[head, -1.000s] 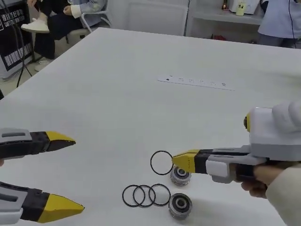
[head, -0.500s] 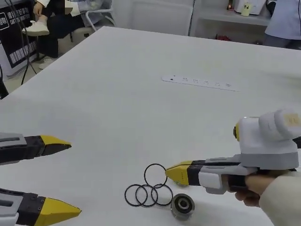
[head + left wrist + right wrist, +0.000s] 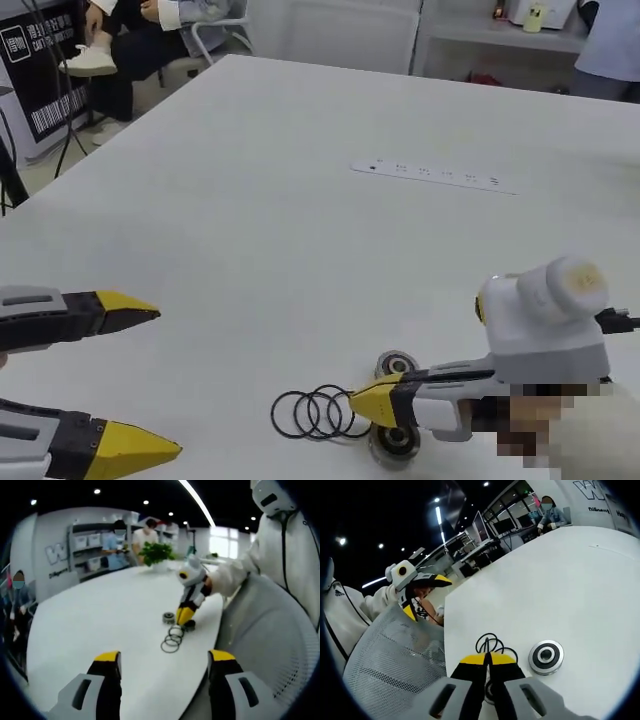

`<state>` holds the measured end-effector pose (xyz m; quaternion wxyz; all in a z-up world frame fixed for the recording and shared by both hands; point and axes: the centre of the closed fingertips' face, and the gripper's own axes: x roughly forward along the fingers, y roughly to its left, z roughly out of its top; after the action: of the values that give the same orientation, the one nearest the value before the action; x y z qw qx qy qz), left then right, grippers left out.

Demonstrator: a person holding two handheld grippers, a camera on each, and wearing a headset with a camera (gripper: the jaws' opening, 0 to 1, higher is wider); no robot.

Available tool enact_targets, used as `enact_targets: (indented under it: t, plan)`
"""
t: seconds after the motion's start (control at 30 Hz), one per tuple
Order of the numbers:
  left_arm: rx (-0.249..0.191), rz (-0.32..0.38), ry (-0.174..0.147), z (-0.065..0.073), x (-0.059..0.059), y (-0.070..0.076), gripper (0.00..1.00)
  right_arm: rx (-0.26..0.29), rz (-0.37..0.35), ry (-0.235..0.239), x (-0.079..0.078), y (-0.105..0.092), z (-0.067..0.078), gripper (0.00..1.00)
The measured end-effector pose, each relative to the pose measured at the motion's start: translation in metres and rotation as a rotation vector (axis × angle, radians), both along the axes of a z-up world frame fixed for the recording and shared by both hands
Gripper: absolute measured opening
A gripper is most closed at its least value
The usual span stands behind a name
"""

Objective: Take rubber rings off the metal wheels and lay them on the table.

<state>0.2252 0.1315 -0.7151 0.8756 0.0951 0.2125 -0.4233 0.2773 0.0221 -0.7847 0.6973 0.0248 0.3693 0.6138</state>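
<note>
While the head view shows the rubber rings (image 3: 318,412) overlapped on the table (image 3: 300,200) just beside the metal wheels (image 3: 397,363), the right gripper (image 3: 372,402) lies clenched between those wheels. Left gripper view: the left gripper (image 3: 165,657) is released, well apart from the wheels. Right gripper view: its jaws are pressed together beside one wheel.

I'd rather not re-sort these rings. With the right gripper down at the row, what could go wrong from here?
The right gripper looks shut on a ring overlapping the laid rings; withdrawing before opening could drag them. Its fingers lie over one wheel, close to the table edge; a nudge might knock it off.
</note>
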Motion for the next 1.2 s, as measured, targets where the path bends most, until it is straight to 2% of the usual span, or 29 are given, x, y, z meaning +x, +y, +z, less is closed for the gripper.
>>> enact_targets:
  t: [0.47, 0.73, 0.93, 1.0, 1.2]
  plan:
    - [0.001, 0.002, 0.001, -0.001, 0.001, -0.002, 0.71, -0.045, -0.031, -0.013, 0.01, -0.007, -0.009, 0.01]
    - [0.0, -0.002, -0.001, -0.001, 0.0, -0.002, 0.71, -0.054, -0.032, -0.038, 0.013, -0.011, -0.007, 0.02]
    - [-0.001, -0.011, -0.003, -0.001, 0.001, -0.004, 0.72, -0.041, -0.054, -0.047, 0.018, -0.016, 0.001, 0.03]
    - [-0.002, -0.013, -0.004, -0.001, 0.001, -0.004, 0.72, -0.007, -0.075, -0.019, 0.018, -0.014, 0.008, 0.03]
    - [-0.009, -0.016, -0.01, 0.001, 0.003, -0.005, 0.72, 0.019, -0.086, -0.045, 0.02, -0.017, 0.023, 0.05]
